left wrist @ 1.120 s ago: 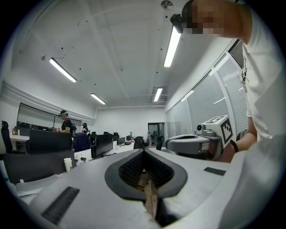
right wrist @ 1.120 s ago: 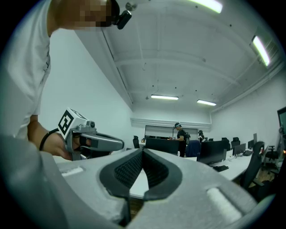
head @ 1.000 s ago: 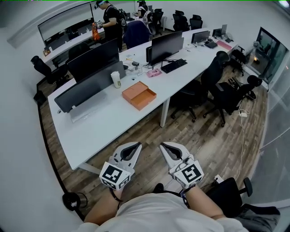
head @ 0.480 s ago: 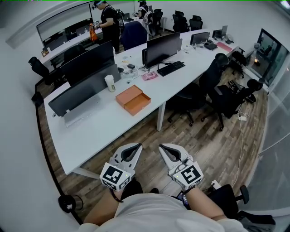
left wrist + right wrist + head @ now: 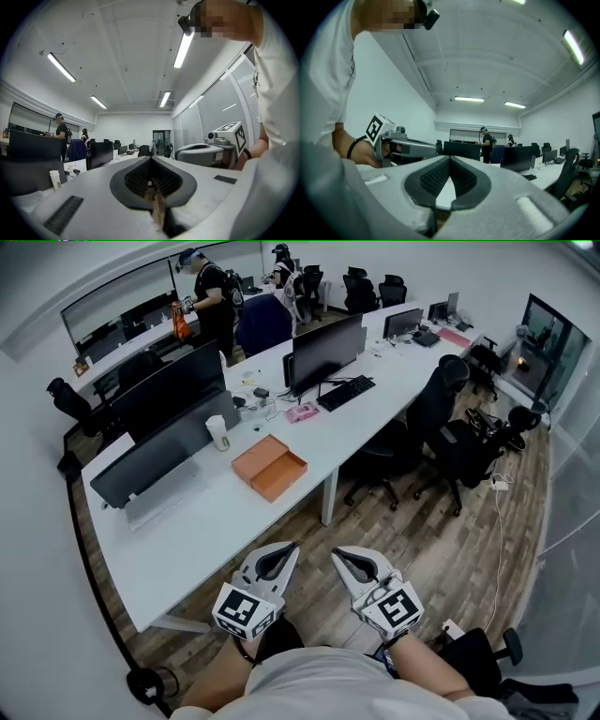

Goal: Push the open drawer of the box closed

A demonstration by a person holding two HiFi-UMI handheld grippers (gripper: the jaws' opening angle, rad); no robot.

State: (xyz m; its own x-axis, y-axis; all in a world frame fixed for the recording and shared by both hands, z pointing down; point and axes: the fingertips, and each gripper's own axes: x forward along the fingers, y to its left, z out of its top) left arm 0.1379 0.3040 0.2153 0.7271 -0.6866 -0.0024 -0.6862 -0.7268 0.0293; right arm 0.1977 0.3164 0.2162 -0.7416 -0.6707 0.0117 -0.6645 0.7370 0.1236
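A person faces a long white worktop [image 5: 187, 526] in an open office, the left gripper [image 5: 288, 548] and right gripper [image 5: 338, 554] held level side by side, each with its jaws pressed together on nothing; the orange box [image 5: 255, 454] lies well ahead of both, near the worktop's front edge, its drawer [image 5: 284, 475] pulled out toward that edge. The box looks small, light and stiff-walled, so on the smooth surface it is likely to slide bodily under a push; the flat front face of the drawer seems the place to press, with the other gripper braced against the box's far side. A paper cup [image 5: 217, 432] stands near the box on the far side; the worktop close around the box is bare; black office chairs [image 5: 394, 442] crowd the aisle to the right, while the wooden floor [image 5: 309, 531] between person and worktop lies open.
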